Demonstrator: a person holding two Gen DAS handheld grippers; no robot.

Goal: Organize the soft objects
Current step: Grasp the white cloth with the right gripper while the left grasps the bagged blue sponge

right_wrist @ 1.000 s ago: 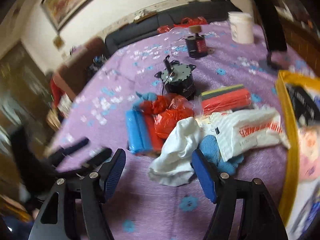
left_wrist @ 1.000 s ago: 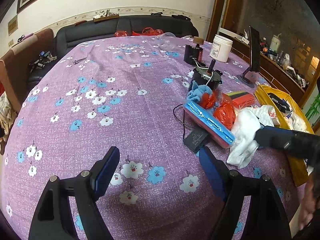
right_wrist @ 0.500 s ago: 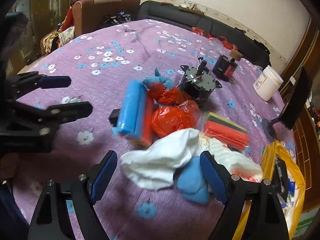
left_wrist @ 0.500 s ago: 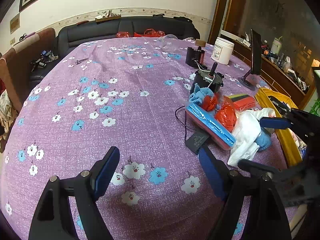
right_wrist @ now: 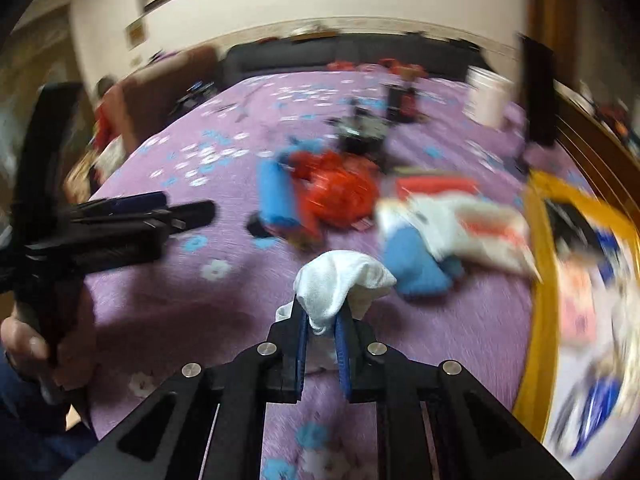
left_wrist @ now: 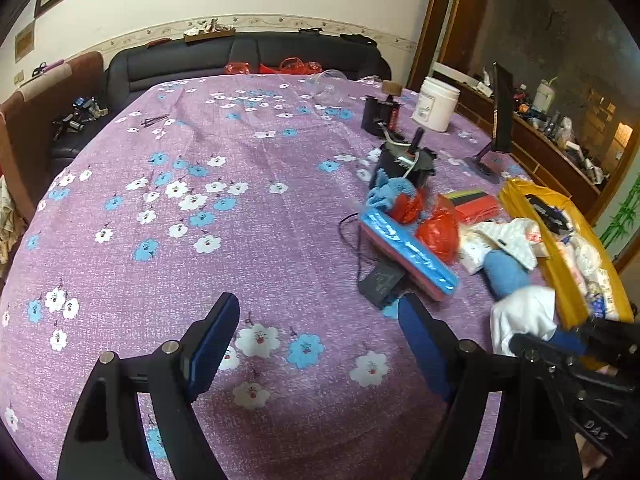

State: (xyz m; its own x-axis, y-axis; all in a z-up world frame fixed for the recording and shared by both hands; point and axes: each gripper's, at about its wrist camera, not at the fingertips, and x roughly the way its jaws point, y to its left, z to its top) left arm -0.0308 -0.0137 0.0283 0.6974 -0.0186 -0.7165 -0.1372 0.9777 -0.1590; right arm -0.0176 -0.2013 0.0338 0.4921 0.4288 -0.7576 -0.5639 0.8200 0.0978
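My right gripper [right_wrist: 322, 316] is shut on a white cloth [right_wrist: 340, 282], bunched between its blue pads just above the purple flowered tablecloth [right_wrist: 208, 304]. The left wrist view shows the same white cloth [left_wrist: 524, 316] at the lower right, pinched by the right gripper [left_wrist: 560, 340]. A blue soft toy [right_wrist: 416, 264] lies just beyond it, under a white plastic bag [right_wrist: 472, 232]. My left gripper [left_wrist: 316, 344] stands open over bare tablecloth, nothing between its fingers. Another blue soft thing [left_wrist: 390, 192] lies by the motor.
Red plastic bags [left_wrist: 438, 228], a blue and pink roll pack [left_wrist: 408, 248], a black adapter [left_wrist: 380, 280], a black motor [left_wrist: 408, 160], a white jar [left_wrist: 438, 108] and a yellow bag [left_wrist: 568, 260] crowd the table's right side. A dark sofa [left_wrist: 248, 60] stands behind.
The right gripper has shut on the white cloth and pulled it toward me, off the pile. The blue soft toy is now uncovered. The left gripper has stayed put.
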